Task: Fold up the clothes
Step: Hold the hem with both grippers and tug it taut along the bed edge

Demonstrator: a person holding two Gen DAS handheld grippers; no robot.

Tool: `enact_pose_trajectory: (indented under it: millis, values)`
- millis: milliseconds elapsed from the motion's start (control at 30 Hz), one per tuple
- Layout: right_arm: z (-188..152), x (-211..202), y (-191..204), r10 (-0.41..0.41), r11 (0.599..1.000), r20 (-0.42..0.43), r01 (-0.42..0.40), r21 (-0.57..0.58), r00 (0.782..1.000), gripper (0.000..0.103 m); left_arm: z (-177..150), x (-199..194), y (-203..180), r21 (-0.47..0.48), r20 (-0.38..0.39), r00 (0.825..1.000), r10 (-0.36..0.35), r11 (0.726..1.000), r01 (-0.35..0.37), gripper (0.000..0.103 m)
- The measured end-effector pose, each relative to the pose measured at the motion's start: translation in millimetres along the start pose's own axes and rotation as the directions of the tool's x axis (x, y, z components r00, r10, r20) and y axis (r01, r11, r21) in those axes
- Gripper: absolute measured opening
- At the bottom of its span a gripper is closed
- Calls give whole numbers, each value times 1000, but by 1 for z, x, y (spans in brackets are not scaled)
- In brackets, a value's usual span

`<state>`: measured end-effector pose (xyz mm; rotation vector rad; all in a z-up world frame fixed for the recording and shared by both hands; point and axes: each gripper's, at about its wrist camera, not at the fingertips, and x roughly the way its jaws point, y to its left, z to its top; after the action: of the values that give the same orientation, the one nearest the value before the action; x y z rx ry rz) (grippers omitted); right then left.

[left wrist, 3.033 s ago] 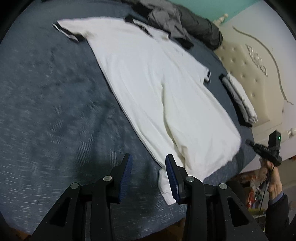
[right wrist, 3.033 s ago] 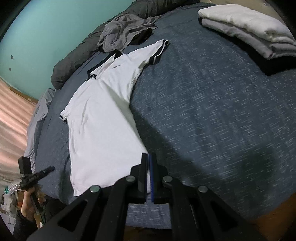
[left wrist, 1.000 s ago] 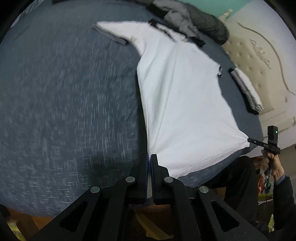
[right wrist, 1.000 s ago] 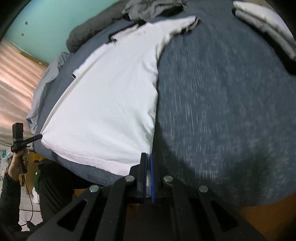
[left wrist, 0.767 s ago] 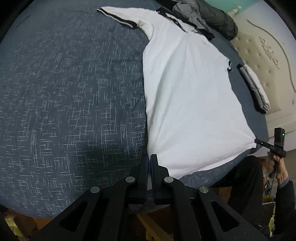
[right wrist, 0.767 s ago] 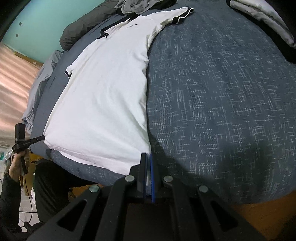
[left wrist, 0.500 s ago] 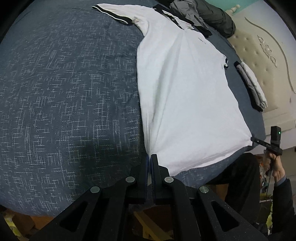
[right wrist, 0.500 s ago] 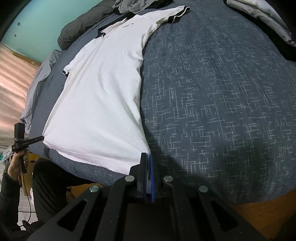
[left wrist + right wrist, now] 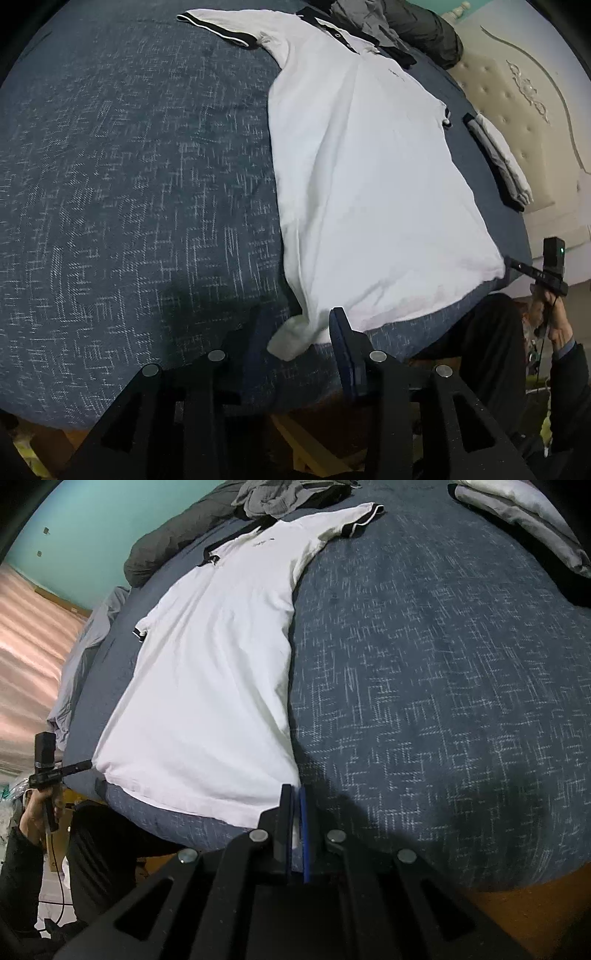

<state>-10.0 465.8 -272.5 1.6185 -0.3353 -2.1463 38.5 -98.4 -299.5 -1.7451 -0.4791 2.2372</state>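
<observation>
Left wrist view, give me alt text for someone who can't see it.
A white polo shirt with black trim lies flat on a dark blue speckled bedspread, its near hem corner loose between the open jaws of the left gripper, which have just been opening. The right gripper pinches the other corner.

Blk claw (image 9: 299, 332), blue pads, silver screws

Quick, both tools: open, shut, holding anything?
Left tool: open, has just been opening; hem corner of the white polo shirt lies loose between its pads.
Right tool: shut on the shirt's other hem corner.
</observation>
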Motion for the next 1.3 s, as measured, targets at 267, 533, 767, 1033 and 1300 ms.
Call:
enact_pose_trajectory:
  millis: [267,533,767,1033,1300]
  values:
    - [0,14,9,-11,1000,-38,10,-18,999,28,-1,21,-7,30,-40,999,9,1000,-8,21]
    - [-3,22,14,-9,1000,-77,8,-20,997,4,1,0,-21,51,-37,999,-21,998,23,6]
    - [-5,-21,-1,-18,1000,-18,18,-6,1000,0,-3,-20,-19,29,-48,998,-34,999,36,4]
    - [-16,1,-15,7,997,-39,-5,72,999,1,-5,24,-12,-19,-110,994,-13,1000,11,4]
    - [-1,21,18,29,999,-56,-30,-12,998,47,3,25,-17,-6,-97,995,-20,1000,20,4]
